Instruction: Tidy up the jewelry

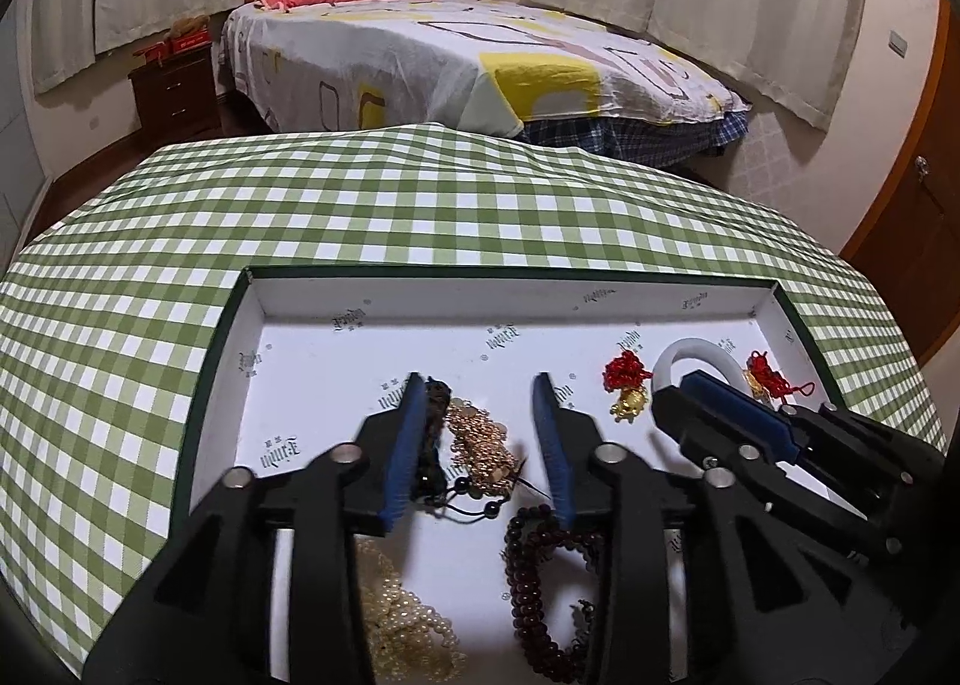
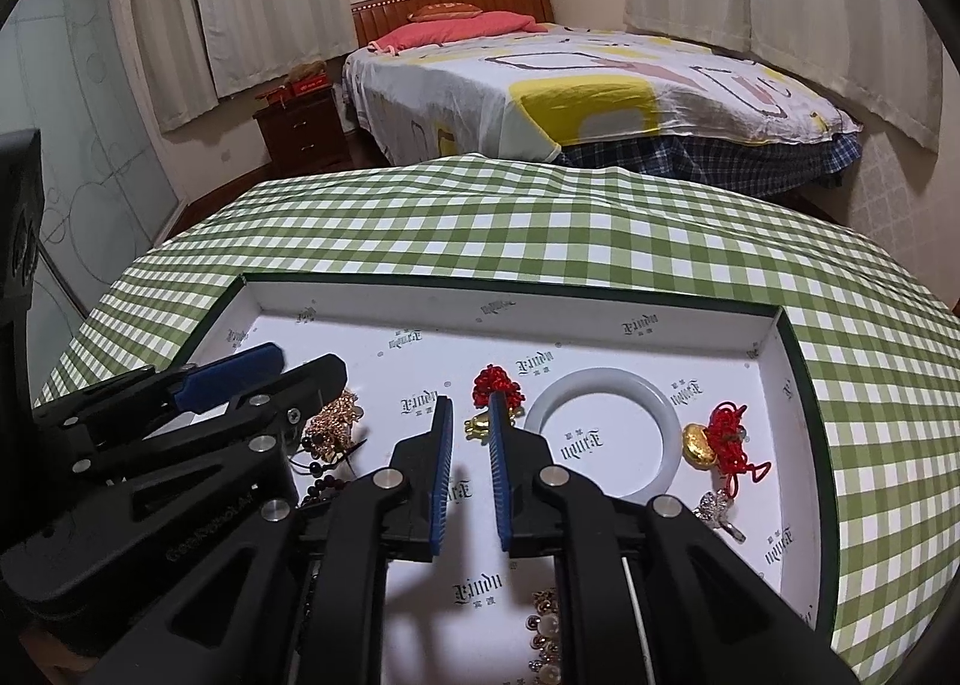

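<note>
Gold chain heap (image 1: 480, 439), tangled with black beaded cord (image 1: 435, 433), lies between fingers of your left gripper (image 1: 480, 385), centre frame, on floor of white shallow box (image 1: 312, 361) on green-checked bench (image 1: 420, 193). Jaws spread, nothing pinched. Right gripper (image 2: 471, 409) nearly pressed together, empty, aimed at red-knot gold charm (image 2: 495, 388). Both pitched steeply down.

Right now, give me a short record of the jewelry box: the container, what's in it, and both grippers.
Container: open white-lined box on a green checked cloth
Left part: gold chain, dark red beads, pearl strand
Right part: white bangle between left red charm and right red charm
Left gripper: open, astride the gold chain
Right gripper: closed to a slit, empty, beside the bangle
</note>
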